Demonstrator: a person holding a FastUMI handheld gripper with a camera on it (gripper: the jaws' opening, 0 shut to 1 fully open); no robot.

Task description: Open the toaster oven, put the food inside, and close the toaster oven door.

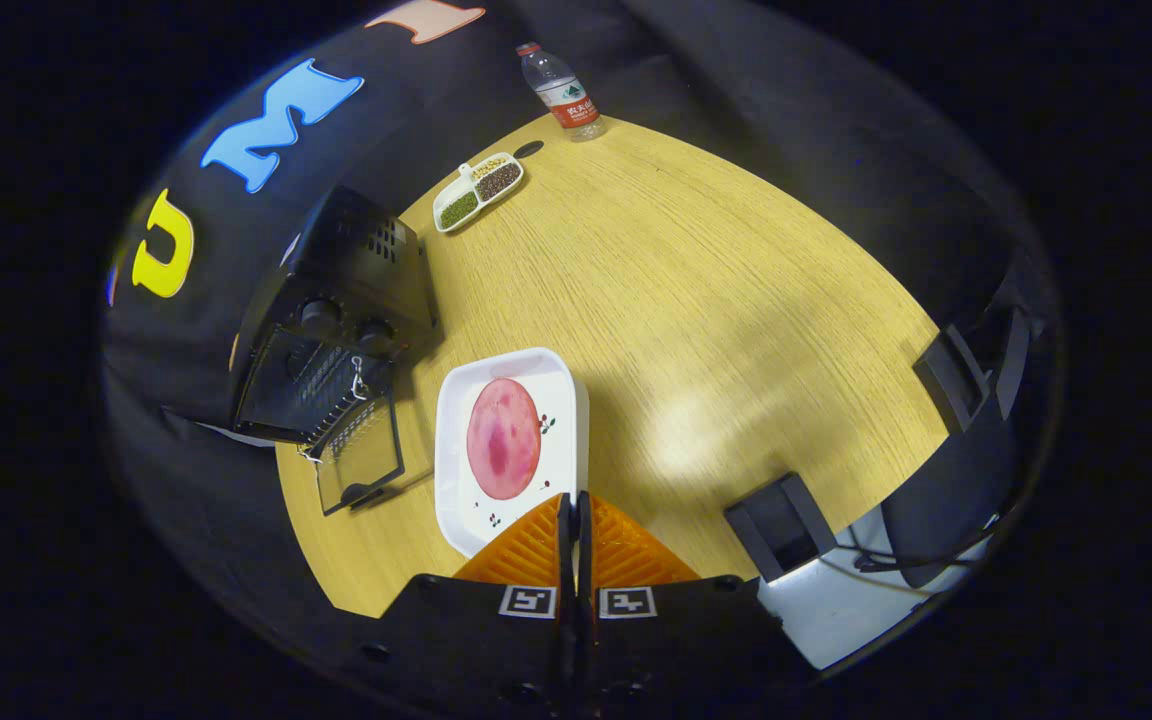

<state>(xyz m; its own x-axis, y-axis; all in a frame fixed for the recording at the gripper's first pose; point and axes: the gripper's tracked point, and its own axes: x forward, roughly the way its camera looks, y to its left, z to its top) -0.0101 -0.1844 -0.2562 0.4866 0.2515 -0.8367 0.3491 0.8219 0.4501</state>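
A black toaster oven (336,300) stands on the wooden table (716,300) beyond my fingers, against the booth wall. Its glass door (361,462) is folded down open, and a wire rack (321,385) shows inside. Beside the door is a white square plate (456,470) bearing a round pink slice of food (503,438). My gripper (573,500) is shut on the plate's near rim, with both fingers pressed together over its edge. The plate's near corner is hidden behind the fingers.
A white divided dish of beans and grains (479,190) and a water bottle (561,92) stand at the table's far end. Two dark stands (781,525) (956,385) sit at the table's edge, on the plate's side away from the oven. Bare tabletop lies between.
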